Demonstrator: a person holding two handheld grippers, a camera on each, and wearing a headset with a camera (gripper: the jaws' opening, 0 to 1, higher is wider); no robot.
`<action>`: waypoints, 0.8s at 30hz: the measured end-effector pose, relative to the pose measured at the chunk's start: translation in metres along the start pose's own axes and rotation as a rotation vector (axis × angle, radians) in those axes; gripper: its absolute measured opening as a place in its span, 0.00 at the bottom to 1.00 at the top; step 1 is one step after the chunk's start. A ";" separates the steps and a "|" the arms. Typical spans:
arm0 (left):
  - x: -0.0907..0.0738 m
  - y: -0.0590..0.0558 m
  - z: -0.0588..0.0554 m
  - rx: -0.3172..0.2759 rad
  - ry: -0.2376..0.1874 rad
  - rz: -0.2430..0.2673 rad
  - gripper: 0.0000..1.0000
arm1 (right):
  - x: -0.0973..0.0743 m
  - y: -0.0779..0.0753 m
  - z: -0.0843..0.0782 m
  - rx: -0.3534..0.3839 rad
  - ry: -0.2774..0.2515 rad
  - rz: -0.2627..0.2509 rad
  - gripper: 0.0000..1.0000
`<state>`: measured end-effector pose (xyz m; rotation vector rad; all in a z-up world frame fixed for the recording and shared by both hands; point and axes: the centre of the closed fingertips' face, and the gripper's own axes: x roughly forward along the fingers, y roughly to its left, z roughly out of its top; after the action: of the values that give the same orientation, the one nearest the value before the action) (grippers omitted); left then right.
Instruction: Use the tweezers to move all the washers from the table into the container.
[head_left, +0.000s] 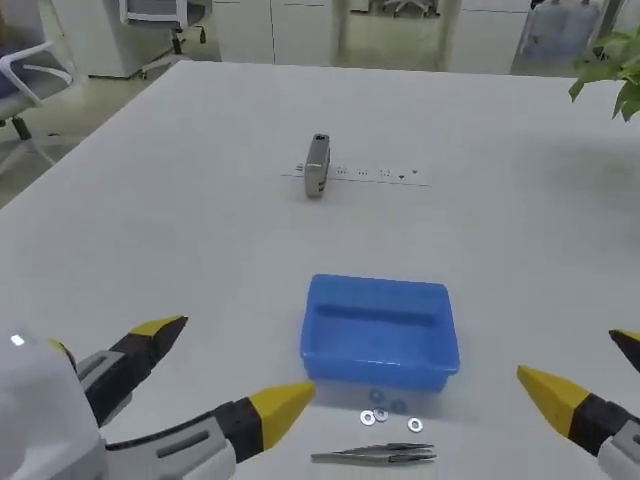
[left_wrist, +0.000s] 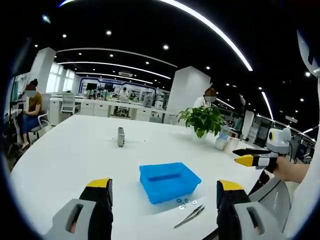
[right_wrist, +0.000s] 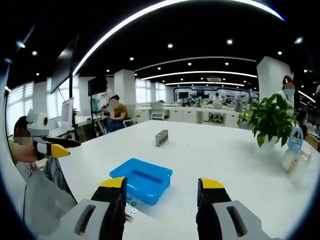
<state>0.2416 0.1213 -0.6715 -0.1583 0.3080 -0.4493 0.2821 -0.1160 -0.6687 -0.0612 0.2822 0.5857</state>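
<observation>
nothing moved yet: washers (head_left: 385, 415) and untouched tweezers (head_left: 375, 455) lie lower centre, container (head_left: 375, 372) looks empty; left tool (head_left: 243, 357) and right tool (head_left: 567, 355) gape apart.

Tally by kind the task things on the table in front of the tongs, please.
Washers: 5 (two are faint in the container's shadow)
Tweezers: 1
Blue container: 1
Total: 7
</observation>
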 end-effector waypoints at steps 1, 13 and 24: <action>0.001 0.001 0.000 0.000 0.004 -0.001 0.87 | 0.002 -0.001 -0.001 0.003 0.003 -0.001 0.55; 0.026 0.006 -0.010 -0.002 0.061 -0.034 0.83 | 0.027 -0.004 -0.019 0.009 0.074 0.033 0.54; 0.044 -0.031 -0.080 0.153 0.359 -0.340 0.40 | 0.041 0.044 -0.078 -0.164 0.321 0.326 0.31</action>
<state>0.2403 0.0672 -0.7511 0.0227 0.6007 -0.8387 0.2715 -0.0682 -0.7543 -0.2723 0.5616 0.9247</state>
